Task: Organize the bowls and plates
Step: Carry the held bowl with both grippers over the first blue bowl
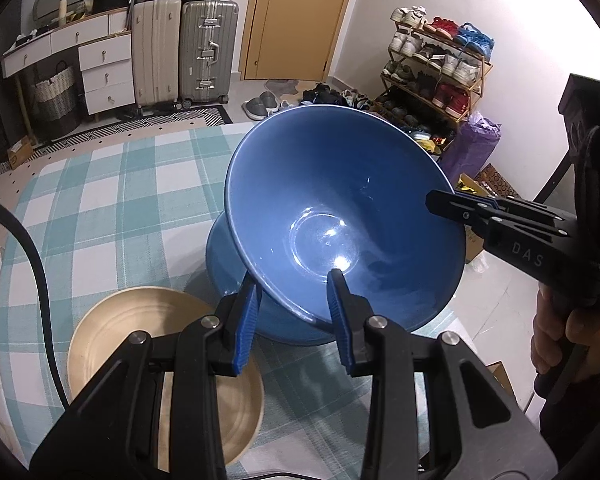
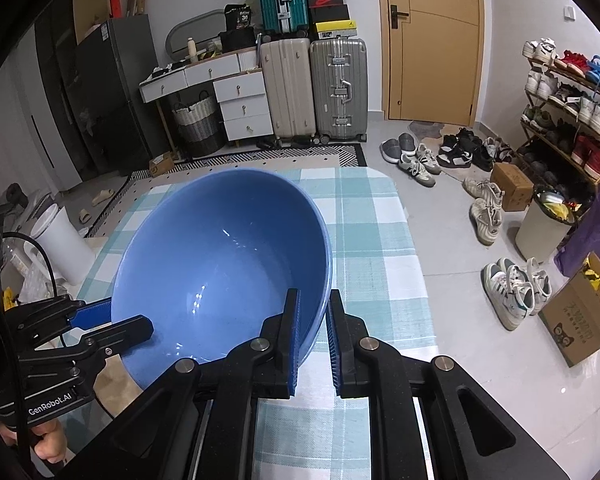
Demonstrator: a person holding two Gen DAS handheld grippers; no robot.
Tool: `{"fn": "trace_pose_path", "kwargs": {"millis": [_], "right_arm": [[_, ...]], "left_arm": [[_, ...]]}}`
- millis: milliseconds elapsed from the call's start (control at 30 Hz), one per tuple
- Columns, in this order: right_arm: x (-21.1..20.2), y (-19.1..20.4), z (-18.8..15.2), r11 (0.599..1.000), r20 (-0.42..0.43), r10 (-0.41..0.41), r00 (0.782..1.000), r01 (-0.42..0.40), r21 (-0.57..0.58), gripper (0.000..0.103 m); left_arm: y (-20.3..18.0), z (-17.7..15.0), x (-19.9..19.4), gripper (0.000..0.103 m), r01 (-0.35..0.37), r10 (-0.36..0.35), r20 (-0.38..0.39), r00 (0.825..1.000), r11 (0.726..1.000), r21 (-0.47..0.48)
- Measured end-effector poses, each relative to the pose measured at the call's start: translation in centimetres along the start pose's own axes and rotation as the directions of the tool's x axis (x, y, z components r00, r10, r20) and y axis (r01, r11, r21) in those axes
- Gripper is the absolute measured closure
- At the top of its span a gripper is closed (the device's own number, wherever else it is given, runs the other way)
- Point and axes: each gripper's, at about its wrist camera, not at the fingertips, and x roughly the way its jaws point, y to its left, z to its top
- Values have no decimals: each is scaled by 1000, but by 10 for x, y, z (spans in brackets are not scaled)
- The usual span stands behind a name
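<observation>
A large blue bowl (image 1: pixel 340 200) hangs tilted above the checked tablecloth (image 1: pixel 120 200), held by both grippers. My left gripper (image 1: pixel 294 292) is shut on its near rim, one pad inside and one outside. My right gripper (image 1: pixel 436 200) comes in from the right and clamps the opposite rim. In the right wrist view the right gripper (image 2: pixel 314 308) pinches the blue bowl (image 2: pixel 220 260) at its near right rim, and the left gripper (image 2: pixel 112 320) grips its left side. Directly under the held bowl a second blue bowl (image 1: pixel 228 264) rests on the cloth. A beige plate (image 1: pixel 112 320) lies near left of it.
The table's right edge (image 2: pixel 416 264) drops to a tiled floor with several shoes (image 2: pixel 508 292), a cardboard box (image 2: pixel 580 320) and a bin (image 2: pixel 548 220). Suitcases (image 2: pixel 312 88), white drawers (image 2: pixel 244 100) and a shoe rack (image 1: pixel 440 68) line the walls. A black cable (image 1: pixel 40 280) crosses the left.
</observation>
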Motion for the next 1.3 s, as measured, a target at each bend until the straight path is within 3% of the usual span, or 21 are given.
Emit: {"fn": "trace_pose_path", "kwargs": {"millis": [533, 1300], "right_arm": [[45, -2, -10, 1000, -59, 5, 998, -5, -6, 90], [78, 1, -23, 999, -113, -33, 993, 30, -30, 89]], "left_arm": [[24, -10, 50, 73, -36, 35, -48, 998, 999, -19], [31, -17, 88, 72, -123, 126, -52, 991, 991, 56]]}}
